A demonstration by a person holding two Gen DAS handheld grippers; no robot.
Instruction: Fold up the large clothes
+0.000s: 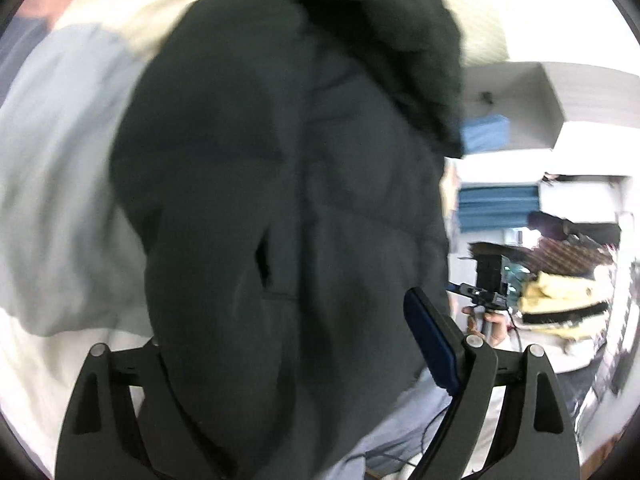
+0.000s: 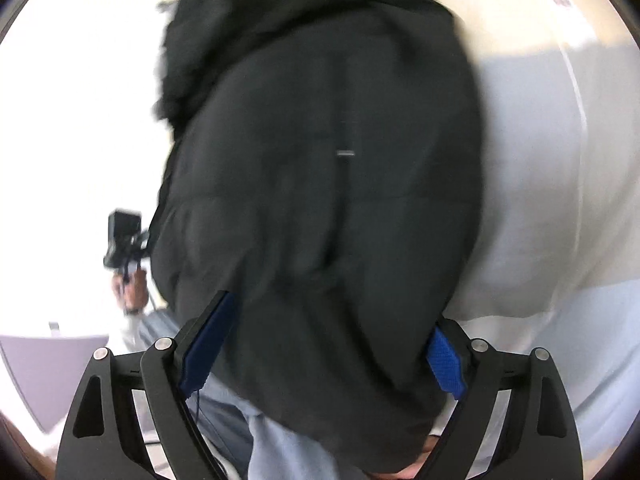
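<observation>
Garment under inspection: a dark padded jacket (image 1: 288, 184), bulky, filling the middle of both wrist views and blurred.

Left gripper (image 1: 296, 344): jacket fabric is bunched between its fingers. The right blue pad (image 1: 430, 344) shows at the cloth's edge; the left finger is covered by fabric. The jaws stand wide, closed on the thick cloth.

Right gripper (image 2: 328, 344): both blue pads (image 2: 208, 344) press against the jacket's two sides, the bundle wedged between them, so it grips the garment.

Surroundings: pale grey-white bedding (image 1: 60, 184) lies behind the jacket on the left in the left wrist view. To the far right of that view the person's hand (image 1: 490, 322) holds the other device; shelving with blue cloth (image 1: 496, 208) stands beyond. In the right wrist view the other hand (image 2: 130, 288) appears at the left.
</observation>
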